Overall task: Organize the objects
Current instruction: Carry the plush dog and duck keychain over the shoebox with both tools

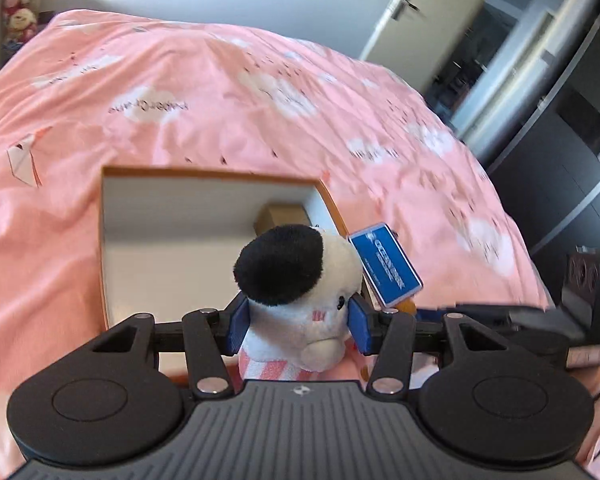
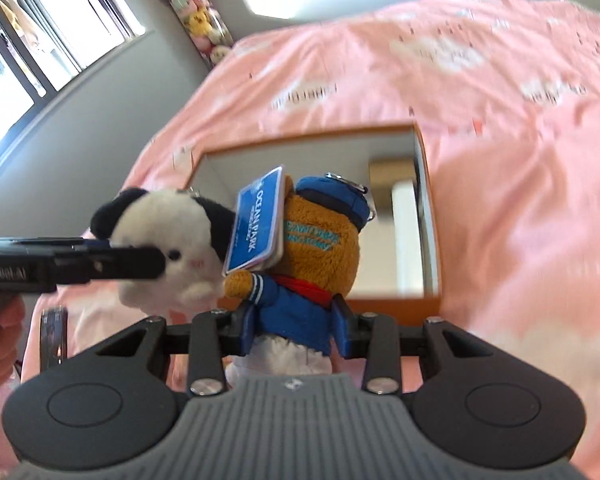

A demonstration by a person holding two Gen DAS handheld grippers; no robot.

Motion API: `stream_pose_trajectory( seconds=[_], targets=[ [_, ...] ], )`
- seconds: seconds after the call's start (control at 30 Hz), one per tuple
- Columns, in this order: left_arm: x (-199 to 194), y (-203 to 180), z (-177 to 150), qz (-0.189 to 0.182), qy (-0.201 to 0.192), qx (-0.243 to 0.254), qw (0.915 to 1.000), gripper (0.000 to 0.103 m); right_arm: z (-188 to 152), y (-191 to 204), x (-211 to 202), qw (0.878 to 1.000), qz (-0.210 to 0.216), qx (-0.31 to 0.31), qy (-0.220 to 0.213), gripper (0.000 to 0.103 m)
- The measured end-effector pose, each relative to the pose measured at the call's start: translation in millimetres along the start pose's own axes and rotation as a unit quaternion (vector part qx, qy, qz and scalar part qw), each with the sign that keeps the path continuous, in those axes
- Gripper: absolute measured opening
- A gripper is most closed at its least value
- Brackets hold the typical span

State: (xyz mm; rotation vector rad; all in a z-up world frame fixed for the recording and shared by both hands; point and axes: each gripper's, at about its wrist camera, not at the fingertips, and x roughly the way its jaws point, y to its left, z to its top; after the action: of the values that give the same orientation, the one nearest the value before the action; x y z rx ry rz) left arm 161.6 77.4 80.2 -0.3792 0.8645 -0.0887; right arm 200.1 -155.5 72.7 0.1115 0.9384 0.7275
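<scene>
Panda plush (image 1: 300,276): black-and-white, head clamped between the blue pads of the left gripper (image 1: 298,320), held in the air above the near side of the box (image 1: 148,216). The same plush shows in the right wrist view (image 2: 168,256), with the left gripper's finger across its face.

Bear plush (image 2: 304,272): brown, blue cap and blue jacket, blue card tag (image 2: 256,224) hanging at its shoulder. The right gripper (image 2: 296,330) holds it by the body, pads pressing on the jacket from both sides. It hangs just beside the panda, also over the box's near edge; the tag touches the panda's head.

Box: open top, orange rim, white inside, a small tan carton (image 1: 282,220) in its far corner. It sits on the bed (image 1: 180,92), on a pink cover with white cloud print.

A hand (image 2: 0,328) grips the left gripper's handle.
</scene>
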Motion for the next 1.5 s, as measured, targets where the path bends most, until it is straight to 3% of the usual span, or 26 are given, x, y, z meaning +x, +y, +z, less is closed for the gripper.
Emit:
stream_pose_trajectory(
  seconds=[0.27, 0.57, 0.77, 0.97, 1.17, 1.5],
  targets=[
    [54, 39, 20, 0.026, 0.03, -0.098, 0.9944, 0.058, 51, -28, 62, 0.999, 0.013, 0.012, 0.028, 0.039],
    [123, 65, 3, 0.067, 0.106, -0.153, 0.9803, 0.058, 47, -52, 129, 0.994, -0.005, 0.019, 0.105, 0.039],
    [138, 71, -8, 0.077, 0.132, -0.177, 0.9724, 0.06, 42, -50, 154, 0.988, -0.02, -0.01, 0.151, 0.039],
    [140, 74, -9, 0.072, 0.144, -0.177, 0.9708, 0.064, 41, -51, 168, 0.983, -0.029, -0.027, 0.178, 0.039],
    [139, 73, -11, 0.055, 0.142, -0.167, 0.9741, 0.065, 34, -40, 178, 0.973, -0.066, -0.081, 0.205, 0.04],
    [138, 71, -17, 0.02, 0.143, -0.159, 0.9767, 0.073, 37, -24, 160, 0.966, -0.079, -0.147, 0.199, 0.048]
  ],
)
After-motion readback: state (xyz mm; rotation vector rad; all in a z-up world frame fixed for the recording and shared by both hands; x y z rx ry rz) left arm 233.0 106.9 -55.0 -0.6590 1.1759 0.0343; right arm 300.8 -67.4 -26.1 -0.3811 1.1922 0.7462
